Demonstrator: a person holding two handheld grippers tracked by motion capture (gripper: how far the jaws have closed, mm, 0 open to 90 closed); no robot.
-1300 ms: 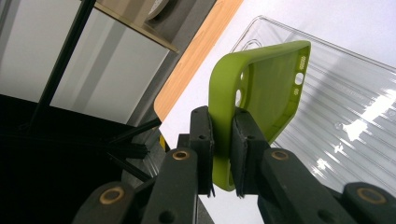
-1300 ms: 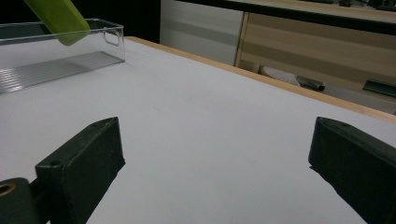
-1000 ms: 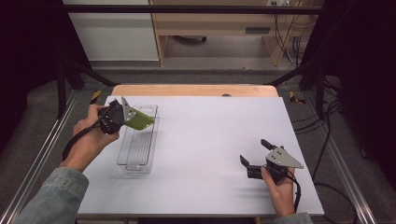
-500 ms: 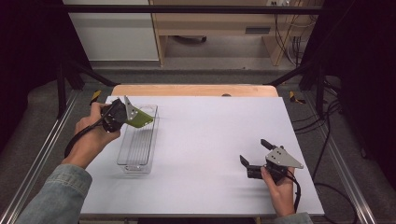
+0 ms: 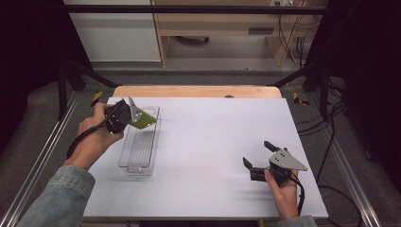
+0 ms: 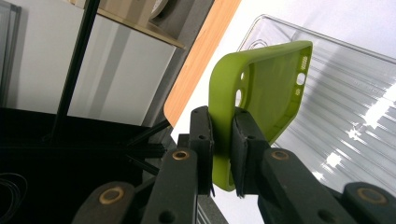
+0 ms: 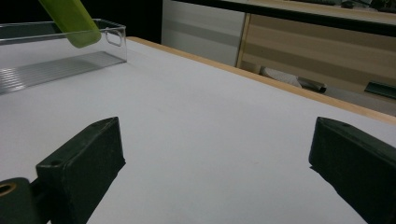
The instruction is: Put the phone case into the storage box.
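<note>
Listing what we see on the white table (image 5: 208, 142): one green phone case (image 5: 144, 118), clamped by one edge between the jaws of the left gripper (image 5: 135, 117) and held tilted above the far end of a clear tray (image 5: 137, 163). In the left gripper view the pads press both faces of the case (image 6: 261, 88), its camera cut-outs showing, the ribbed tray (image 6: 345, 116) behind it. We place the tray at nine o'clock on the table, lengthwise. The right gripper (image 5: 257, 156) rests at four o'clock, well apart, jaws spread with nothing between them. A wooden strip (image 5: 198, 91) edges the table at twelve o'clock.
</note>
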